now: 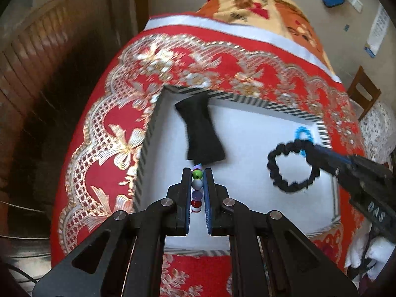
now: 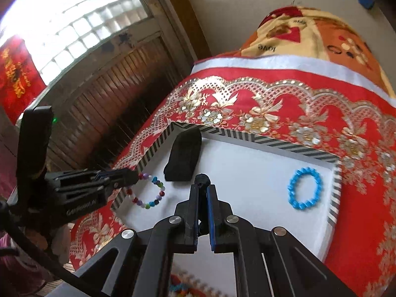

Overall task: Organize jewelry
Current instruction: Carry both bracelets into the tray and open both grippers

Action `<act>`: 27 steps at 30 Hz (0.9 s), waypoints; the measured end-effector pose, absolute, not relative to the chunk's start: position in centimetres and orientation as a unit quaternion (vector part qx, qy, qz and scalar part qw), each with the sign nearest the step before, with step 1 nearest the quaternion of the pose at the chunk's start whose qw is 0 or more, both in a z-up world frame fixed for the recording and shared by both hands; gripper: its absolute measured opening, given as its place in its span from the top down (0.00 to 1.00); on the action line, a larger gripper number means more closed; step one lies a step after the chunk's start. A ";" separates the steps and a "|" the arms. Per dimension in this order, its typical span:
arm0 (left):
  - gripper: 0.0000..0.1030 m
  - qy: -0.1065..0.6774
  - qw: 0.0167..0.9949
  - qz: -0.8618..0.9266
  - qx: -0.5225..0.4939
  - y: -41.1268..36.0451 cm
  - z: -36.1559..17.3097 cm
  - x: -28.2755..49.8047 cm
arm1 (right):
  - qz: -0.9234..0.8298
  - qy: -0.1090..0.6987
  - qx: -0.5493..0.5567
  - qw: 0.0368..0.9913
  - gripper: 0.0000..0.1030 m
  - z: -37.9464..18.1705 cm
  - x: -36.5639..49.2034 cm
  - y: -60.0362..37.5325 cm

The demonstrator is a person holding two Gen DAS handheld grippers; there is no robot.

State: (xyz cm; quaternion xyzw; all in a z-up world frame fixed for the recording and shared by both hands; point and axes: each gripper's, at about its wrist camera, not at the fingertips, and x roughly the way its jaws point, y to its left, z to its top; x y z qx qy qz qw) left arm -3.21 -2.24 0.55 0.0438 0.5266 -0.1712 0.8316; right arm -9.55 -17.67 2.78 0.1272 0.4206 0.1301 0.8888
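Red gold-patterned cloth [image 1: 104, 113] covers bench. White tray [image 2: 259, 173] with striped rim lies on it. Black pouch [image 1: 200, 128] in tray's far left corner. Blue bracelet [image 2: 305, 188] lies flat at tray's right. My right gripper [image 2: 203, 185] pinches black bracelet [image 1: 292, 168] above tray. My left gripper [image 1: 197, 180] pinches multicolour bead bracelet [image 2: 148, 190] over tray's left edge.

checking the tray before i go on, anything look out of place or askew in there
Nothing damaged or spilled. The black pouch leans askew over the tray's striped far rim, half in, half out.
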 end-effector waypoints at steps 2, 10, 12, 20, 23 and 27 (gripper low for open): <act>0.92 0.534 0.829 -0.160 0.040 -1.6 -0.3 -2.6 | 0.132 0.429 0.136 0.883 0.95 1.9 -7.5 -17.5; 0.92 0.553 0.820 -0.141 0.039 -0.7 -2.4 -1.0 | 0.099 0.460 0.174 0.865 0.95 -1.9 -1.0 -18.2; 0.92 0.553 0.820 -0.139 0.044 -0.8 -2.6 -0.8 | 0.089 0.467 0.176 0.862 0.95 -2.8 0.0 -18.4; 0.76 0.554 0.819 -0.144 0.033 -1.2 -2.7 0.1 | 0.083 0.484 0.177 0.853 0.95 -4.7 2.4 -17.9; 0.66 0.550 0.822 -0.145 0.030 -1.3 -2.7 0.3 | 0.080 0.491 0.177 0.849 0.91 -5.0 2.6 -18.1; 0.63 0.548 0.824 -0.144 0.030 -1.5 -2.5 0.4 | 0.085 0.490 0.181 0.849 0.79 -4.5 2.2 -18.5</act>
